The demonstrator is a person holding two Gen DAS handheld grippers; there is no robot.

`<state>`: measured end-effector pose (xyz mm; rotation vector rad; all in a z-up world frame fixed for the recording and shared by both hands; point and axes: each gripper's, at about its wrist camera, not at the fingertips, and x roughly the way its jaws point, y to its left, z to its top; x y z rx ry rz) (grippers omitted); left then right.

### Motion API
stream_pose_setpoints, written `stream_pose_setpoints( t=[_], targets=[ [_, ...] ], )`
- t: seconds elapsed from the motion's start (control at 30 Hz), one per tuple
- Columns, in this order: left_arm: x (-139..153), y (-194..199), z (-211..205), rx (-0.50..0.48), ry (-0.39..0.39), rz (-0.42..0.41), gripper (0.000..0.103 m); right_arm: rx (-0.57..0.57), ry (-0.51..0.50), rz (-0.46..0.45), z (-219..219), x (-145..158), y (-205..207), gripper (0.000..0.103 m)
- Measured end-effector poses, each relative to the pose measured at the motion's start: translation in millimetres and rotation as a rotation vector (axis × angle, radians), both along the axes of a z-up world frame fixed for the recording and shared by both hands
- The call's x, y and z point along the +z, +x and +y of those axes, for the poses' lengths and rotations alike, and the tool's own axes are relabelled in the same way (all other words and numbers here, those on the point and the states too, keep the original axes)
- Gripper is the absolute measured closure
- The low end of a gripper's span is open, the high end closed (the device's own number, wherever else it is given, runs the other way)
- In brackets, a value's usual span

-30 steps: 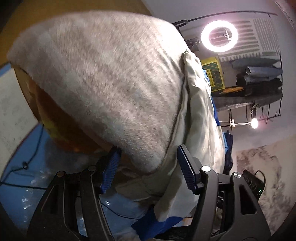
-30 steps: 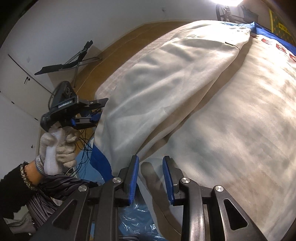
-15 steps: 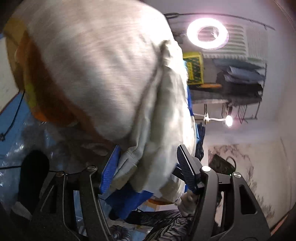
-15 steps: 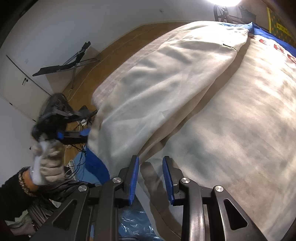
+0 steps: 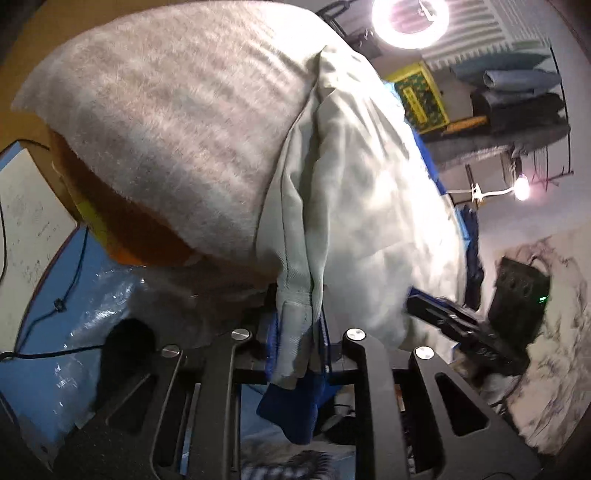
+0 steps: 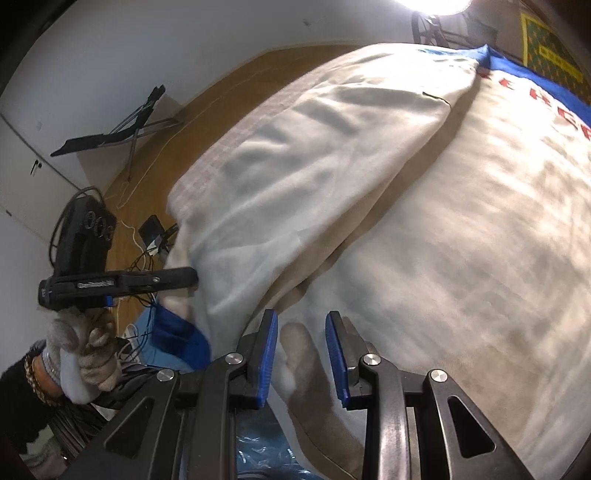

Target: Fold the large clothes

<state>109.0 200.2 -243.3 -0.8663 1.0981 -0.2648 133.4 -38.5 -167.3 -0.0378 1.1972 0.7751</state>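
A large cream sweatshirt (image 6: 461, 229) with blue trim and red lettering is spread over the surface, which is covered with a grey blanket (image 5: 177, 122). One sleeve or side panel (image 6: 314, 147) is seen folded inward across the body of the garment. Its hem corner (image 5: 295, 332), cream cloth with a blue cuff hanging below, is clamped between the closed fingers of the left tongs (image 5: 297, 347), just off the edge of the surface. In the right wrist view the same left tongs (image 6: 184, 280) are seen from the side, held in a gloved left hand (image 6: 81, 354), with the cloth edge gripped at their tip.

The right tongs (image 6: 301, 354) are held apart, with nothing between the blue pads (image 6: 267, 354); they are poised just above the lower edge of the sweatshirt, where their shadow is cast on the cloth.

Beyond the garment, a ring light (image 5: 410, 22) is lit above, a small lamp (image 5: 521, 190) glows at the right, and folded textiles (image 5: 517, 77) are stacked on a rack. Blue plastic sheeting (image 5: 74, 325) and black cables (image 5: 55, 306) are visible below the surface.
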Motion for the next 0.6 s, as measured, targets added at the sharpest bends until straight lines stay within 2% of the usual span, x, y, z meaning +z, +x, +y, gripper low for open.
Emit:
stream_pose_setpoints(
  t=[0.13,0.27,0.37,0.5,0.6],
  targets=[
    [46.4,-11.3,-11.5,-0.02,0.035,-0.077,0.088,-0.023,0.044,-0.012,-5.7,19.3,6.9,0.072],
    [85.4,-4.6,-35.5,-0.079,0.108,-0.168,0.089,-0.043,0.119,-0.053,-14.5,56.7,22.6,0.052],
    [95.4,-1.5,-49.7,-0.113,0.126,-0.202,0.089,-0.05,0.103,-0.086,-7.4,81.7,50.4,0.043],
    [96.6,3.2,-55.8,-0.128,0.115,-0.207,0.089,-0.047,0.068,-0.099,21.9,104.2,91.0,0.043],
    [93.6,6.0,-53.4,-0.125,0.096,-0.206,0.089,-0.001,0.052,-0.061,52.8,109.2,117.2,0.036]
  ],
)
